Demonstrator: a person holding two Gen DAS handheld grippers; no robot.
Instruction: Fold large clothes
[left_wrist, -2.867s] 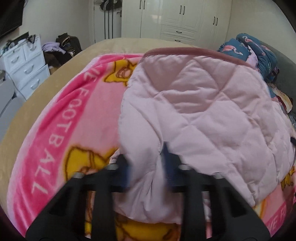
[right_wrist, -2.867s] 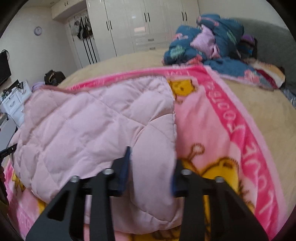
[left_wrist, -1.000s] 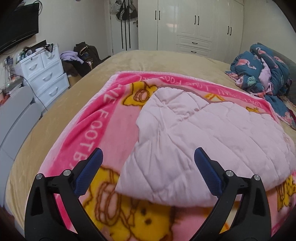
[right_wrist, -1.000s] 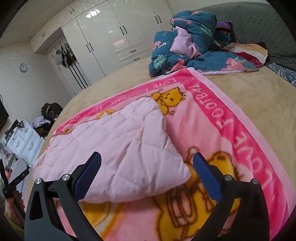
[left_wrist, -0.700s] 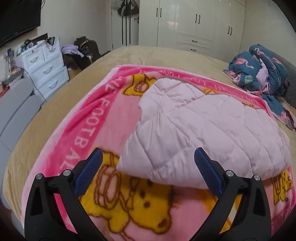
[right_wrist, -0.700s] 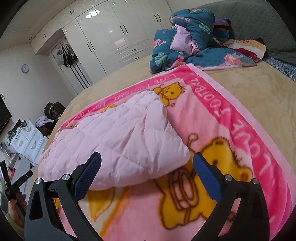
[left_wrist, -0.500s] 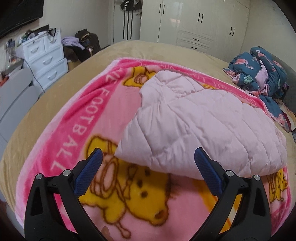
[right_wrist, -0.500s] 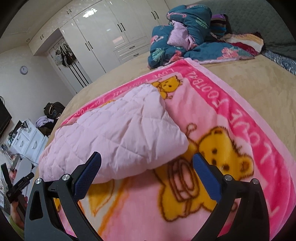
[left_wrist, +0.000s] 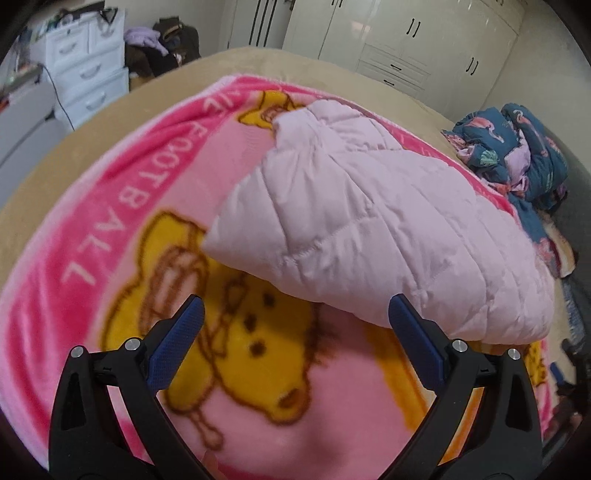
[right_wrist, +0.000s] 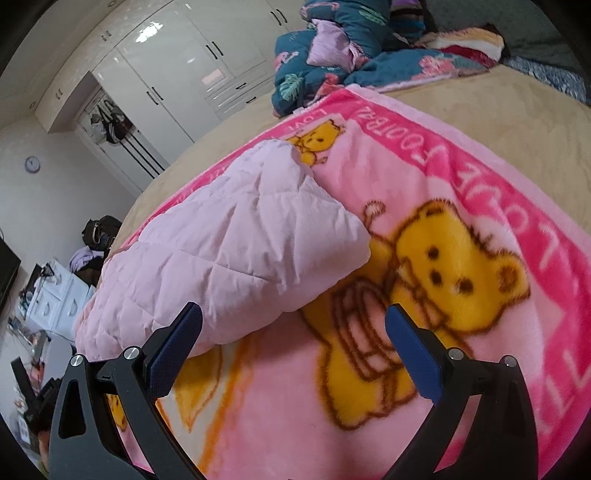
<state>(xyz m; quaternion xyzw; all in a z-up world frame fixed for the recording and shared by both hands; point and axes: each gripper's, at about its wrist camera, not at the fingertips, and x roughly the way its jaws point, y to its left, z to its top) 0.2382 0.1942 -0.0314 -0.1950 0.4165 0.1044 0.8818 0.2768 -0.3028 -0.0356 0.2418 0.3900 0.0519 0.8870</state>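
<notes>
A pale pink quilted garment (left_wrist: 369, 221) lies folded into a thick bundle on a pink bear-print blanket (left_wrist: 110, 206). The same folded garment (right_wrist: 229, 251) fills the left middle of the right wrist view, on the blanket (right_wrist: 461, 206). My left gripper (left_wrist: 295, 347) hangs open just short of the bundle's near edge, nothing between its blue pads. My right gripper (right_wrist: 291, 343) is open too, its left pad close to the bundle's near corner, with blanket showing between the pads.
The blanket covers a beige bed (left_wrist: 155, 92). A heap of dark blue patterned bedding (left_wrist: 517, 147) sits at the far right; this bedding (right_wrist: 351, 55) tops the right wrist view. White drawers (left_wrist: 85, 77), bags on the floor and white wardrobes (left_wrist: 388, 40) stand beyond.
Both grippers let go of the pink garment, opened wide, and then drew back and lower toward the bed's near edge. The bundle stays folded on the blanket.
</notes>
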